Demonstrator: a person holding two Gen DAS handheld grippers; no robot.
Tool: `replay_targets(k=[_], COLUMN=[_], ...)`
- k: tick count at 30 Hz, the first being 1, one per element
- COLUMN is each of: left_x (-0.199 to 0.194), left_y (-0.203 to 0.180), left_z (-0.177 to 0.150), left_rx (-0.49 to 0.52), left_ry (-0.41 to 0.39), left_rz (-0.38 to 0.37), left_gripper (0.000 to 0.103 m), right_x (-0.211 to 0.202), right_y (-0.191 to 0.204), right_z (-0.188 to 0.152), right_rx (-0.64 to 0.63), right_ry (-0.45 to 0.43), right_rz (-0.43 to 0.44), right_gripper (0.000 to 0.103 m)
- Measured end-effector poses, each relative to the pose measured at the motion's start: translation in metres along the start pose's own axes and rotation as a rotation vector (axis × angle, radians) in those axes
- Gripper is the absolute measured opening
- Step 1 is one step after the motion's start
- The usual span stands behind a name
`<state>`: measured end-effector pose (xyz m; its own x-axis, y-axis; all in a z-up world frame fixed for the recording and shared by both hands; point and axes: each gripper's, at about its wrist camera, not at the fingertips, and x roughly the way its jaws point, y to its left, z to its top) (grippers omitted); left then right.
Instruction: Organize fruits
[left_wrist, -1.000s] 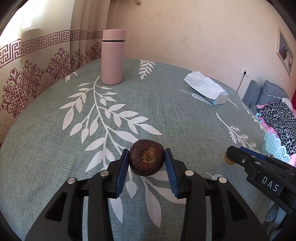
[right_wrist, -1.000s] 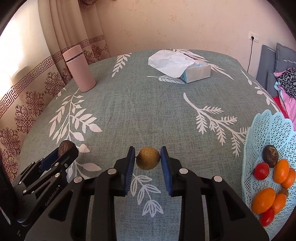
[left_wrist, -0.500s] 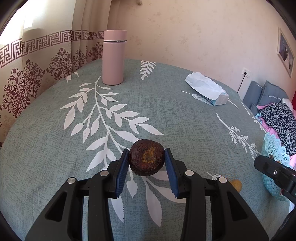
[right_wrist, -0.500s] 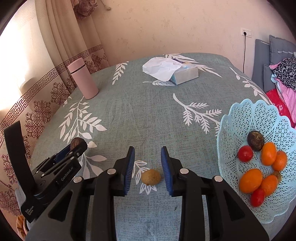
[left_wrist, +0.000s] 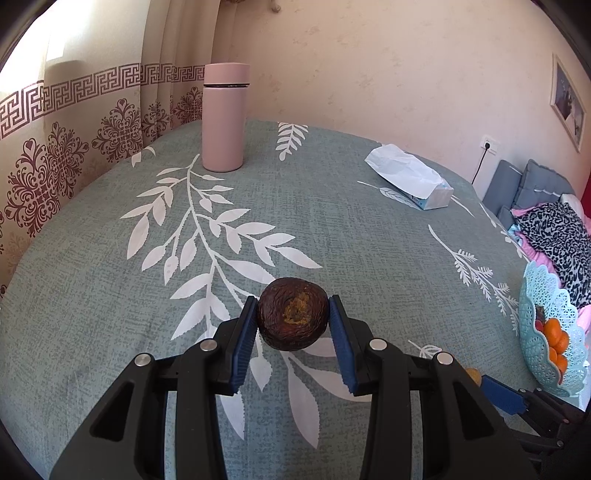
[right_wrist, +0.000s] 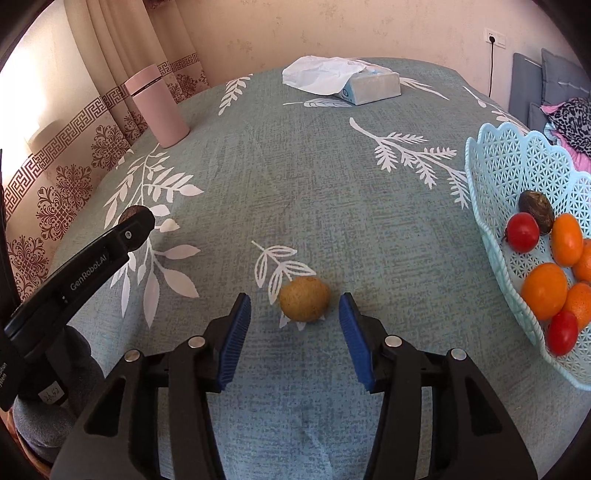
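My left gripper (left_wrist: 293, 320) is shut on a dark brown wrinkled fruit (left_wrist: 293, 314) and holds it above the tablecloth; it shows at the left of the right wrist view (right_wrist: 135, 221). My right gripper (right_wrist: 294, 308) is open, with its jaws either side of a small tan fruit (right_wrist: 304, 299) that lies on the cloth. The fruit peeks out in the left wrist view (left_wrist: 474, 375). A light blue lattice basket (right_wrist: 491, 206) at the right holds several oranges, red fruits and a dark fruit; it also shows in the left wrist view (left_wrist: 535, 325).
A pink flask (left_wrist: 223, 117) stands at the far left of the round table (left_wrist: 92, 295). A tissue pack (right_wrist: 364, 83) lies at the far side. Clothes and cushions (left_wrist: 554, 229) lie beyond the table's right edge.
My right gripper has opened and let go of the tan fruit, which now lies on the cloth; the gripper has come back down around it. The left gripper has kept its hold.
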<state>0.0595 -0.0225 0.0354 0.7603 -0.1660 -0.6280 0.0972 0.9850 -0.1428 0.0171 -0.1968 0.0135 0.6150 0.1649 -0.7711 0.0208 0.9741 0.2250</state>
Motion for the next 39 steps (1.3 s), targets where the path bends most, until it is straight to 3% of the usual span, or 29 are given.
replay_targets(k=[3,11,21,28,34,35,38,39], left_x=[-0.001,-0.001,0.0,0.001,-0.001,-0.001,-0.001,-0.001], left_y=[-0.001,-0.001,-0.002,-0.003,-0.006,-0.007,-0.008,-0.009], left_z=[0.0,0.0,0.0,-0.001,-0.003,-0.003,-0.003,-0.003], left_rx=[0.005,0.007,0.013,0.024,0.038,0.04,0.048,0.052], left_ry=[-0.002,-0.003,-0.002,-0.005,-0.016,-0.017,-0.022,-0.021], left_rz=[0.0,0.001,0.004,0.012,0.028,0.031,0.042,0.047], left_gripper=[0.039,0.039,0.039,0.039,0.039,0.039,0.039,0.039], right_x=[0.0,-0.01,-0.063,-0.097,-0.103,-0.104,-0.113,-0.117], right_y=[-0.003,-0.006,-0.021,-0.06,-0.101,-0.107,-0.122,-0.126], right_z=[-0.001,0.001,0.008,0.014,0.018,0.017,0.013,0.011], right_rx=[0.005,0.012,0.063,0.145,0.232,0.246,0.289,0.295], right_ry=[0.001,-0.027,-0.148,-0.235,-0.252,-0.254,-0.277,-0.289], right_rz=[-0.003,0.003,0.013,-0.058,-0.127,-0.129,-0.139,-0.15], right_gripper=[0.029,0.029,0.029,0.029,0.029,0.03,0.053,0.054])
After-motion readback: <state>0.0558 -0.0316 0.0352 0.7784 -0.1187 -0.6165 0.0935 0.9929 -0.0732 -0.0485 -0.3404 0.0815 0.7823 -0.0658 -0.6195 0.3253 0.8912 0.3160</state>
